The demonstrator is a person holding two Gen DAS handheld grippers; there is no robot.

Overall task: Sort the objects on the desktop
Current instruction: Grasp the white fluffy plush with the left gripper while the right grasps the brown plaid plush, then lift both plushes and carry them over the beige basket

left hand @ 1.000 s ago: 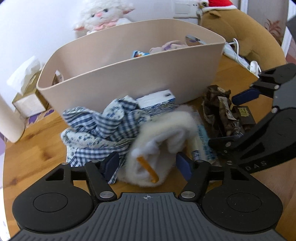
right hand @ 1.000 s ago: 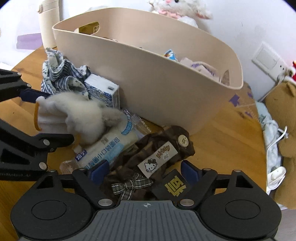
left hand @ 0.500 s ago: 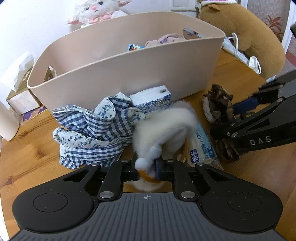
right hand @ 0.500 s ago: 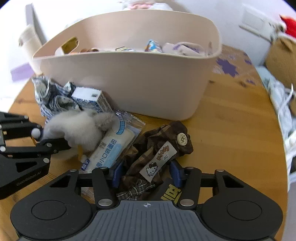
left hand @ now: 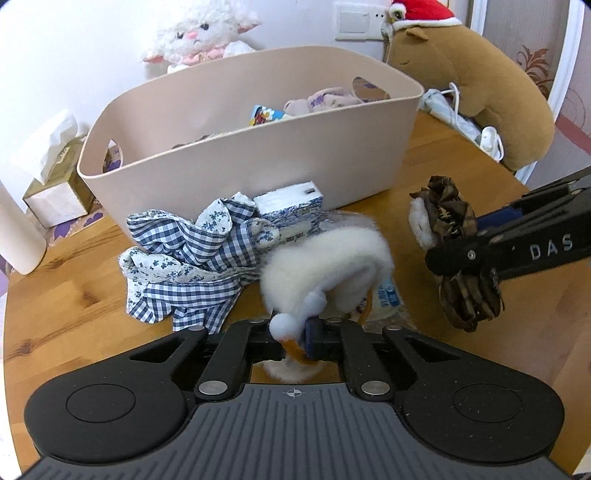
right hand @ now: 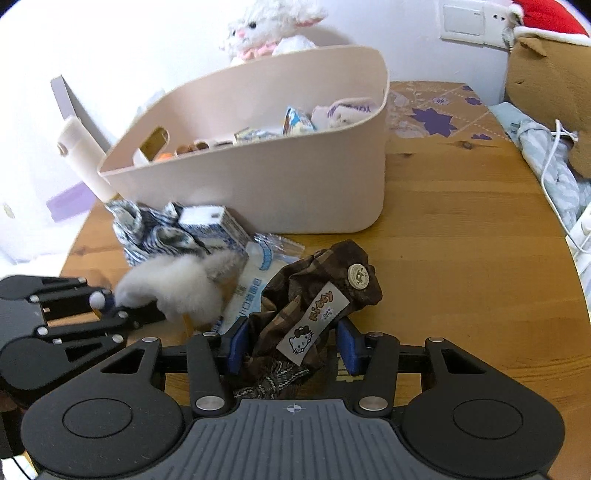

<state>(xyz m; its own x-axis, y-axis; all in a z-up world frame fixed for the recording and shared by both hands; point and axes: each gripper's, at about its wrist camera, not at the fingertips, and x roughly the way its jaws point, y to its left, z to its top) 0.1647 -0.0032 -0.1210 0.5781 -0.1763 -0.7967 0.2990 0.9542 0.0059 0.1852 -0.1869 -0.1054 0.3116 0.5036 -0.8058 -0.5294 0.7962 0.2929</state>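
My left gripper is shut on a white fluffy sock and holds it above the wooden table; the sock also shows in the right wrist view. My right gripper is shut on a brown plaid cloth with a Hello Kitty label, lifted off the table; it also shows in the left wrist view. A beige bin holding several small items stands behind. A blue gingham cloth, a blue-white carton and a plastic packet lie before the bin.
A tissue box and a white bottle stand at the left. A lamb plush sits behind the bin. A brown capybara plush and a power strip with cables are at the right.
Both grippers closed on their items: left on the white sock, right on the brown plaid cloth. Both have since lifted them off the table.
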